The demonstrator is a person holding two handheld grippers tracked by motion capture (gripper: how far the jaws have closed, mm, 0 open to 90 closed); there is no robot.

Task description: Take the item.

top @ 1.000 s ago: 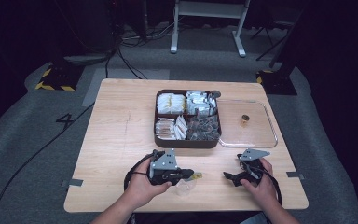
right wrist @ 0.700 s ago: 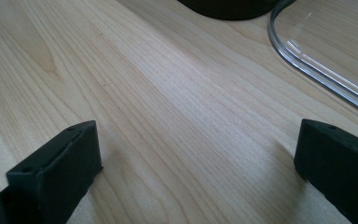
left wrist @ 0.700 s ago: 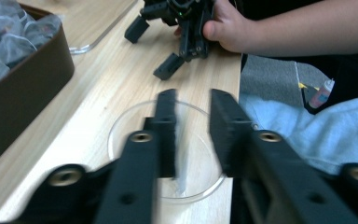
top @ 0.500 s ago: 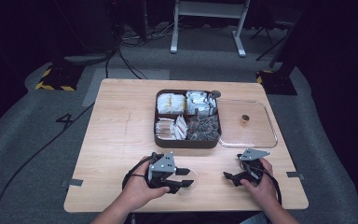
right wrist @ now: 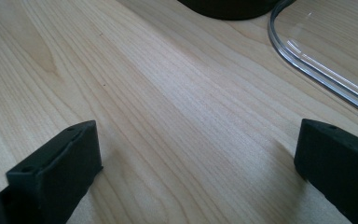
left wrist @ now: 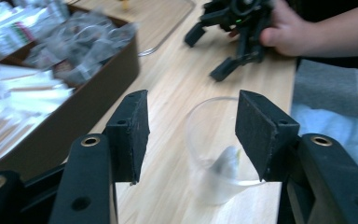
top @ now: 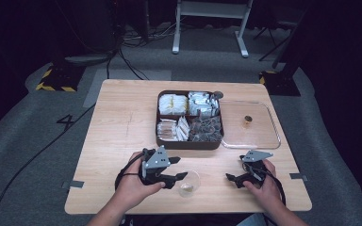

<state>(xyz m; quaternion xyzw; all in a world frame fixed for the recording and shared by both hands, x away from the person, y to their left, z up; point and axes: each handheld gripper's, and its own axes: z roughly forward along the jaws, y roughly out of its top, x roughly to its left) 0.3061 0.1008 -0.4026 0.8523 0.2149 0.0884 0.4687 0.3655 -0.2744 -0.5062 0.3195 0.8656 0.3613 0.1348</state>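
Low in the high view, just left of centre, the left gripper (top: 178,169) lies in the person's hand with its jaws released; they have just been opening, and the small clear cup (top: 189,182) stands on the table (top: 118,132) right at their tips. In the left gripper view the cup (left wrist: 216,149) sits between the two black pads but off toward the right-hand one, with a clear gap to the left pad; whether the right pad brushes its rim is hard to say through the blur. Something pale lies in the bottom of the cup.

At the lower right of the high view the right gripper (top: 233,178) rests on the wood, its jaws spread wide over bare tabletop, well apart from the cup. Its own view shows nothing between the jaws, only wood grain and the curved edge of the clear lid (right wrist: 317,70) at the upper right.

Beyond the cup, at the centre of the table, stands the brown compartment box (top: 190,141) full of packets, and the clear lid (top: 264,136) lies flat beside it on the right with a small dark knob (top: 248,119) on it. Nothing stands between cup and box.
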